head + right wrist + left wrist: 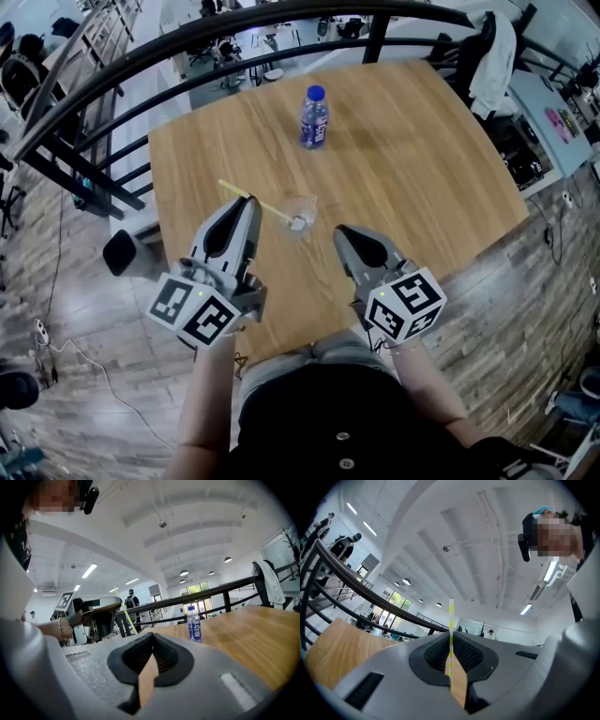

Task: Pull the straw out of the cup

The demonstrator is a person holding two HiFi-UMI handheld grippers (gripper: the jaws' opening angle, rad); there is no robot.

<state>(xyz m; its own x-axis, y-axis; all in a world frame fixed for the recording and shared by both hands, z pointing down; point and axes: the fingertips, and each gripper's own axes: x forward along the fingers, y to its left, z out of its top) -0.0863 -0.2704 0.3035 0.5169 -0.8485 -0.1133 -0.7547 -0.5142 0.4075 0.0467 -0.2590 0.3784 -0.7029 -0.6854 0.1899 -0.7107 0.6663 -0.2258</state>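
A clear plastic cup (301,214) stands on the wooden table (403,178) just ahead of both grippers. A yellow-and-white striped straw (262,203) slants up and to the left from it, its lower end still inside the cup's outline. My left gripper (251,202) is shut on the straw's middle. In the left gripper view the straw (451,620) runs upright between the closed pads of the left gripper (451,641). My right gripper (343,232) sits right of the cup, shut and holding nothing. The right gripper view shows the straw (126,619), but the right gripper (151,641) hides the cup.
A blue-labelled water bottle (314,117) stands upright farther back on the table, also seen as the bottle (194,624). A black railing (141,66) curves round the table's far and left sides. A white garment (494,56) hangs at the back right.
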